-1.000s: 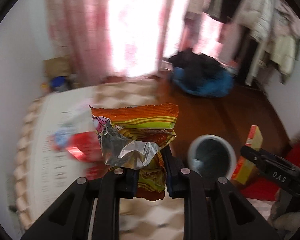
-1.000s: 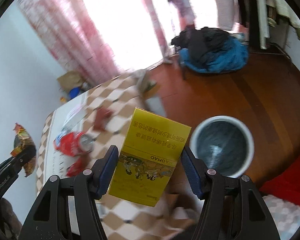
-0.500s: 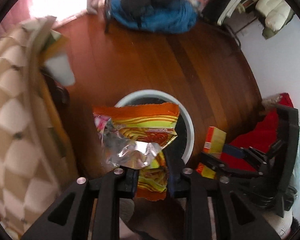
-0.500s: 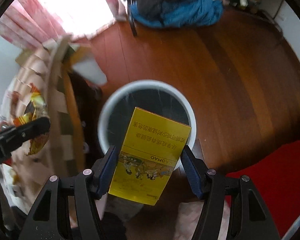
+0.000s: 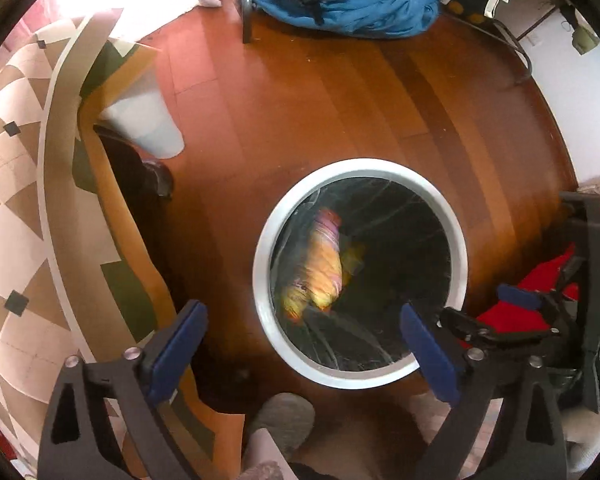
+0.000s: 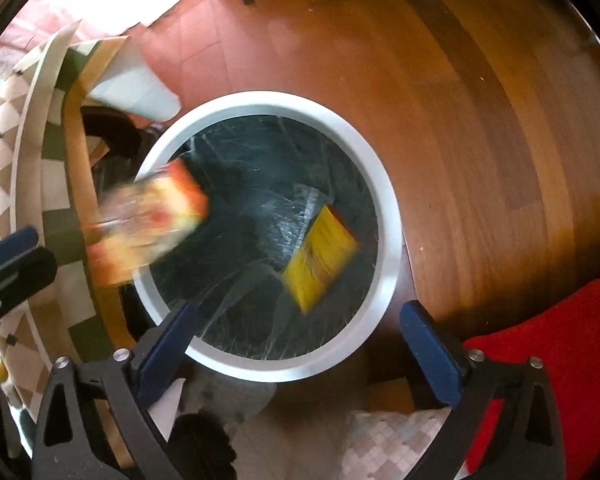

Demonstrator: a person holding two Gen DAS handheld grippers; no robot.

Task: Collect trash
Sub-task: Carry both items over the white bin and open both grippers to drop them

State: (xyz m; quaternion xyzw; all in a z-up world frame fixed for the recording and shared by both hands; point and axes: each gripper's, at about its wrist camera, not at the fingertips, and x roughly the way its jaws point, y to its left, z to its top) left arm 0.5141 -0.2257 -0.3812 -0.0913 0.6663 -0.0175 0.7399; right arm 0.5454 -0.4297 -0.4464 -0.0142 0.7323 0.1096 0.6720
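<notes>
Pointing down over the white-rimmed trash bin (image 6: 388, 216), the right gripper (image 6: 296, 344) and the left gripper (image 5: 300, 344) have their jaws opening wide, with nothing between them. The yellow box (image 6: 320, 256) is blurred inside the bin's black liner, toward its right wall. The orange snack wrapper (image 5: 320, 268), equally blurred, is at its left rim.

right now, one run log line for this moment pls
step: drop trash | left gripper: opening, empty | right gripper: opening, empty | snack wrapper: falling into bin | yellow box: inside bin
</notes>
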